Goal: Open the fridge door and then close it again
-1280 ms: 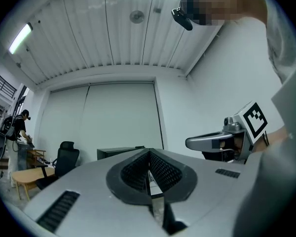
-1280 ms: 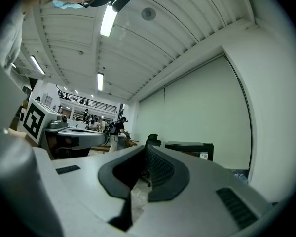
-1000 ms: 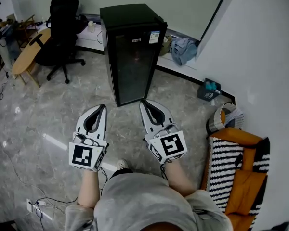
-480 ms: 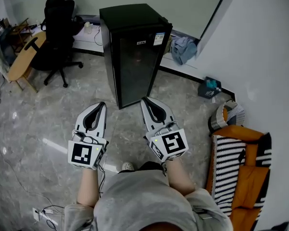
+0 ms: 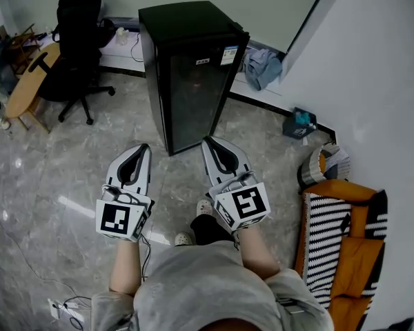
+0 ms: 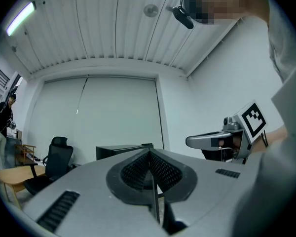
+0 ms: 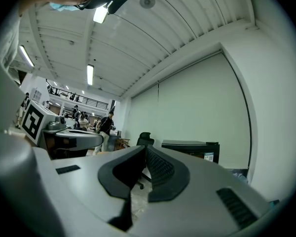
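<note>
The left claw point(image 5: 144, 147), a grey two-jaw tool with a marker cube, is pointing forward in a person's hand, its jaws pressed together and gripping nothing. The matching right claw point(image 5: 207, 142) is hovering just beside it, its jaws likewise meeting at the tips and empty. The tall black fridge with a dark glass door point(image 5: 193, 81) is standing ahead of both claws, nearer the right one, its door closed and neither claw touching it. A black swivel office chair point(image 5: 79, 40) is sitting ahead and well left of the left claw, beside a light wooden table point(image 5: 24, 88). An orange seat with striped cushions point(image 5: 338, 243) is lying right of the right claw.
</note>
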A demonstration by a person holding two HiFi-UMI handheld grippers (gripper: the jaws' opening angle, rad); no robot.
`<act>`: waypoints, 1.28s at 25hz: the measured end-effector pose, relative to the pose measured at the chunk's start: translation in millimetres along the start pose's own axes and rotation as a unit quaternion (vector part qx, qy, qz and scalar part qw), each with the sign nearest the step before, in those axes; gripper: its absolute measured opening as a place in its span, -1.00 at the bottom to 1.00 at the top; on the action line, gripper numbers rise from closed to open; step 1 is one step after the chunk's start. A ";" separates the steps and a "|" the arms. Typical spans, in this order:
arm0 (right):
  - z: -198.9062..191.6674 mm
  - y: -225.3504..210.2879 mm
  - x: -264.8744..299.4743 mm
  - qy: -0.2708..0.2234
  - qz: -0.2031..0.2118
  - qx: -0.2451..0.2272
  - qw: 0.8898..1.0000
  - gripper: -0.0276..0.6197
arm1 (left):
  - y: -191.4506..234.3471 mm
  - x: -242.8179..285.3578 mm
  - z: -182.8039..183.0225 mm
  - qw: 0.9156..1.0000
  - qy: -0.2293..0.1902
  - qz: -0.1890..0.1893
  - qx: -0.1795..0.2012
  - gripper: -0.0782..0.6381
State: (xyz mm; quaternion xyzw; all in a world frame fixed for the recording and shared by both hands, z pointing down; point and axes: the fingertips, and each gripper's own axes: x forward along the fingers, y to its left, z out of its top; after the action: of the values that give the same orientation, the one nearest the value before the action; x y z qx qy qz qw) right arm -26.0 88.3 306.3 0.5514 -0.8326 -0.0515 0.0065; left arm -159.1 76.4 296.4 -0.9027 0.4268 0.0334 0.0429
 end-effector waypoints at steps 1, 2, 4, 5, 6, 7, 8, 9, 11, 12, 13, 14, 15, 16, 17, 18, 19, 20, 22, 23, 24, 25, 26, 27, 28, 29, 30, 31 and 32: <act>-0.7 -4.3 4.7 0.000 0.001 0.001 1.000 -0.84 | 1.5 5.6 -1.0 1.000 0.001 0.001 0.000 -0.74; -1.1 -8.8 10.0 0.000 0.003 0.001 1.000 -0.84 | 3.5 11.6 -1.8 1.000 0.002 0.002 0.001 -0.74; -1.3 -17.5 22.0 -0.001 0.007 0.003 1.000 -0.84 | 9.1 24.2 -2.7 1.000 0.005 0.007 0.001 -0.74; -1.4 -21.7 28.3 -0.001 0.010 0.003 1.000 -0.84 | 12.6 30.7 -2.6 1.000 0.006 0.012 0.001 -0.74; -1.5 -26.3 34.8 -0.002 0.013 0.003 1.000 -0.84 | 15.9 37.6 -2.3 1.000 0.007 0.016 0.001 -0.74; -1.5 -31.9 41.1 -0.002 0.016 0.002 1.000 -0.84 | 18.3 45.1 -2.1 1.000 0.005 0.019 0.001 -0.74; -1.4 -38.6 47.1 -0.002 0.018 0.002 1.000 -0.84 | 19.7 53.1 -2.2 1.000 0.002 0.020 0.002 -0.74; -1.5 -45.9 52.8 -0.002 0.021 0.003 1.000 -0.84 | 20.6 61.3 -2.5 1.000 0.000 0.022 0.002 -0.74; -2.5 -60.6 63.8 -0.003 0.029 0.002 1.000 -0.84 | 22.6 77.1 -3.8 1.000 0.001 0.030 0.003 -0.74; -2.9 -67.7 69.6 -0.003 0.033 0.003 0.999 -0.84 | 24.5 84.7 -4.5 0.999 0.005 0.036 0.004 -0.74; -3.0 -74.6 75.8 -0.003 0.036 0.003 0.999 -0.84 | 26.9 92.2 -5.0 0.999 0.009 0.042 0.004 -0.74; -3.0 -81.2 82.2 -0.003 0.039 0.003 0.999 -0.84 | 29.3 99.4 -5.1 0.999 0.011 0.047 0.005 -0.74; -2.9 -87.4 88.4 -0.003 0.042 0.004 0.999 -0.84 | 31.3 106.3 -4.8 0.999 0.010 0.051 0.006 -0.74; -2.9 -93.5 94.2 -0.003 0.045 0.005 0.999 -0.84 | 32.9 112.9 -4.7 0.998 0.008 0.055 0.007 -0.74; -3.1 -99.7 99.7 -0.004 0.049 0.007 0.999 -0.84 | 34.0 119.4 -4.8 0.998 0.008 0.059 0.008 -0.74; -3.7 -105.8 104.8 -0.004 0.053 0.007 0.999 -0.84 | 34.8 125.9 -4.9 0.998 0.007 0.064 0.008 -0.74; -4.5 -111.8 109.9 -0.004 0.058 0.008 0.998 -0.84 | 35.6 132.3 -5.0 0.997 0.007 0.070 0.008 -0.74; -5.5 -117.4 115.1 -0.004 0.063 0.007 0.998 -0.84 | 36.9 138.4 -5.4 0.997 0.008 0.078 0.008 -0.74; -7.8 -127.1 125.8 -0.003 0.074 0.006 0.997 -0.84 | 40.4 149.4 -8.4 0.996 0.015 0.091 0.008 -0.74; -9.0 -131.4 131.0 -0.002 0.079 0.006 0.997 -0.84 | 41.9 154.5 -10.0 0.995 0.018 0.095 0.009 -0.74; -10.3 -135.5 135.8 -0.001 0.084 0.006 0.996 -0.84 | 43.1 159.4 -11.5 0.995 0.020 0.100 0.010 -0.74; -11.8 -139.5 140.2 0.000 0.089 0.006 0.996 -0.84 | 44.0 164.2 -13.0 0.994 0.021 0.104 0.011 -0.74; -13.6 -143.3 144.2 0.001 0.094 0.007 0.996 -0.84 | 44.5 168.6 -14.8 0.994 0.023 0.108 0.010 -0.74; -15.7 -146.5 147.9 0.002 0.100 0.007 0.995 -0.84 | 44.8 172.6 -16.8 0.993 0.025 0.111 0.010 -0.74; -18.2 -149.1 151.0 0.004 0.106 0.006 0.994 -0.84 | 45.2 176.1 -18.3 0.993 0.024 0.114 0.010 -0.74; -21.0 -151.5 153.5 0.005 0.111 0.006 0.994 -0.84 | 45.3 179.4 -19.4 0.993 0.024 0.118 0.010 -0.74; -24.1 -153.9 155.6 0.008 0.116 0.007 0.993 -0.84 | 44.6 181.7 -22.8 0.992 0.028 0.119 0.011 -0.74; -27.5 -156.6 157.4 0.010 0.119 0.009 0.993 -0.84 | 43.0 183.5 -28.7 0.992 0.037 0.118 0.013 -0.74; -31.2 -159.7 159.5 0.013 0.121 0.011 0.992 -0.84 | 41.7 185.6 -34.5 0.992 0.047 0.117 0.015 -0.74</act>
State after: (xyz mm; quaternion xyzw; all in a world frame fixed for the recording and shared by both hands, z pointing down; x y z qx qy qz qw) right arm 60.1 -122.4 315.1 0.4470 -0.8937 -0.0340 0.0170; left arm -73.0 -96.0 310.6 -0.8462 0.5318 -0.0107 0.0323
